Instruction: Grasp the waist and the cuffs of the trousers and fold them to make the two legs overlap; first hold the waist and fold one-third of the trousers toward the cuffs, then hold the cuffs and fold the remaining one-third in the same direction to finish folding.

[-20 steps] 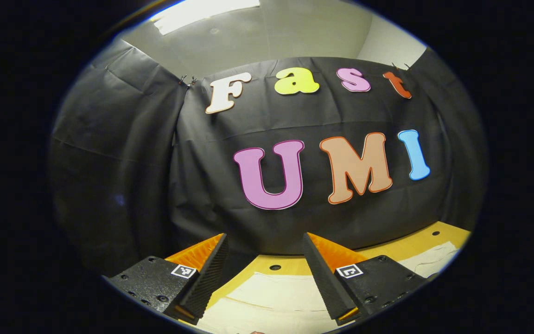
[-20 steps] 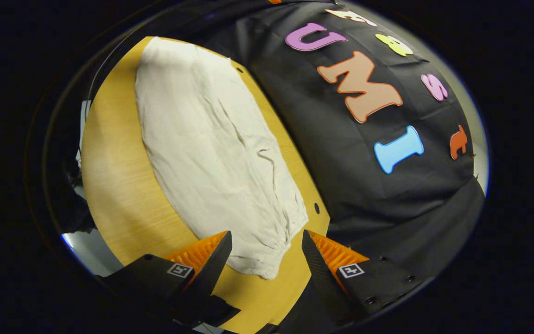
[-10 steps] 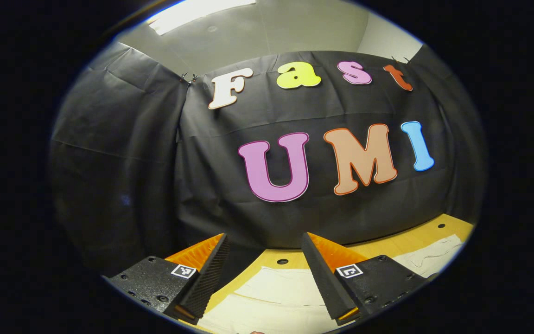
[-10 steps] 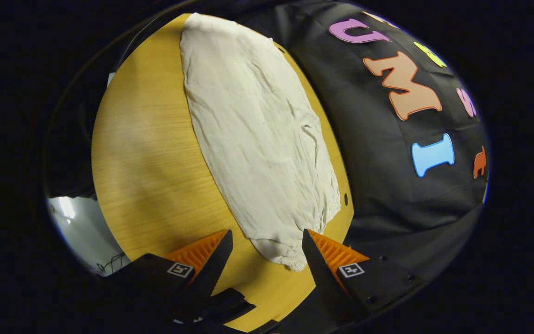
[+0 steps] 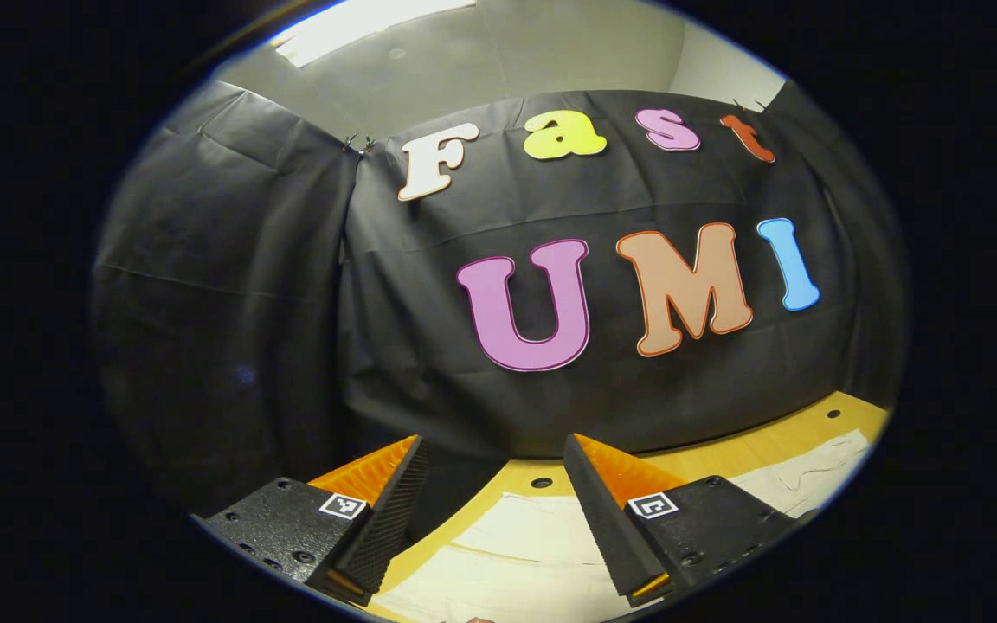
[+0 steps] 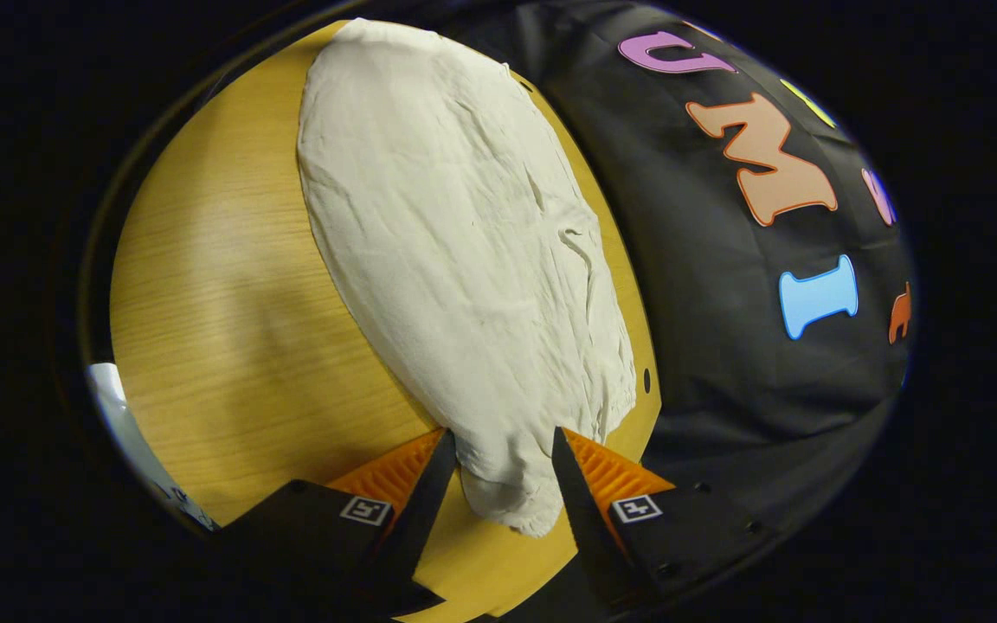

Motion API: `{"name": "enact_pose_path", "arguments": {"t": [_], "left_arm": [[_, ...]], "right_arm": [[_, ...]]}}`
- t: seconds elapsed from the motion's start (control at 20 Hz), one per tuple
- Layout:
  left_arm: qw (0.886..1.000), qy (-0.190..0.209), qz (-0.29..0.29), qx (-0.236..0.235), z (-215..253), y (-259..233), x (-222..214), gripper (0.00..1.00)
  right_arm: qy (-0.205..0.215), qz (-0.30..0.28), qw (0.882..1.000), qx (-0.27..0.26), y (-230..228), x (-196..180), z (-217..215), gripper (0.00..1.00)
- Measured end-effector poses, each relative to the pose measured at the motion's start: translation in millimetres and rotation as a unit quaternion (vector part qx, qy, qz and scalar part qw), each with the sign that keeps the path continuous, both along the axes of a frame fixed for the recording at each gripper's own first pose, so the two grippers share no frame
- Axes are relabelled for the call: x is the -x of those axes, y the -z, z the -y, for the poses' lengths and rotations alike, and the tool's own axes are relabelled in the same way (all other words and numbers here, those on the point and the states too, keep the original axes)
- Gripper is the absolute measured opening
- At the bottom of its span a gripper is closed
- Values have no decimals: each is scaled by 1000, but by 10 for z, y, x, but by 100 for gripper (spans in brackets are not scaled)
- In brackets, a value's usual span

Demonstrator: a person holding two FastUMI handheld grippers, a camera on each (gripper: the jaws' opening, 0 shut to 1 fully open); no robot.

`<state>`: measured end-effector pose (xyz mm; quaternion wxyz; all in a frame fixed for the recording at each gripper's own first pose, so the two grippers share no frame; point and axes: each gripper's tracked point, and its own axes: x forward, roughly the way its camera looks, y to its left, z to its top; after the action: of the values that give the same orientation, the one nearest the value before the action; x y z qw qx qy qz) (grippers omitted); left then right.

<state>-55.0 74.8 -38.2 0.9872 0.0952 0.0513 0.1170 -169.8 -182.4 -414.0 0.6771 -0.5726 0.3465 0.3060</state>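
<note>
Right gripper [image 6: 503, 472] straddles trousers [image 6: 464, 260] end; trousers run lengthwise away.

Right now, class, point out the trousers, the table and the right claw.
trousers [image 6: 455, 234]: right gripper view, middle of the pale cloth.
table [image 6: 230, 329]: right gripper view, bare wood beside the cloth.
right claw [image 6: 503, 459]: right gripper view, midway between its fingertips, astride the cloth's near end.

Recording booth is indicated: black cloth wall [image 5: 230, 285] is clipped up behind a wooden table [image 6: 230, 329].
</note>
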Motion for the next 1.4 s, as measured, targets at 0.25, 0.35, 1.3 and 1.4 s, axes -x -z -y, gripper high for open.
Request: {"name": "enact_pose_path", "arguments": {"t": [0.25, 0.35, 1.3, 1.4], "left_arm": [[1000, 7, -4, -6, -5, 52, 23, 93], [1000, 7, -15, -8, -33, 127, 36, 93], [954, 105, -202, -194, -631, 1375, 748, 96], [942, 124, -230, -209, -659, 1586, 866, 96]], "right_arm": [[2, -21, 1000, 15, 167, 57, -35, 25], [1, -10, 1000, 23, 139, 57, -48, 17], [4, 13, 999, 40, 170, 19, -23, 7], [4, 13, 999, 40, 171, 22, -20, 7]]}}
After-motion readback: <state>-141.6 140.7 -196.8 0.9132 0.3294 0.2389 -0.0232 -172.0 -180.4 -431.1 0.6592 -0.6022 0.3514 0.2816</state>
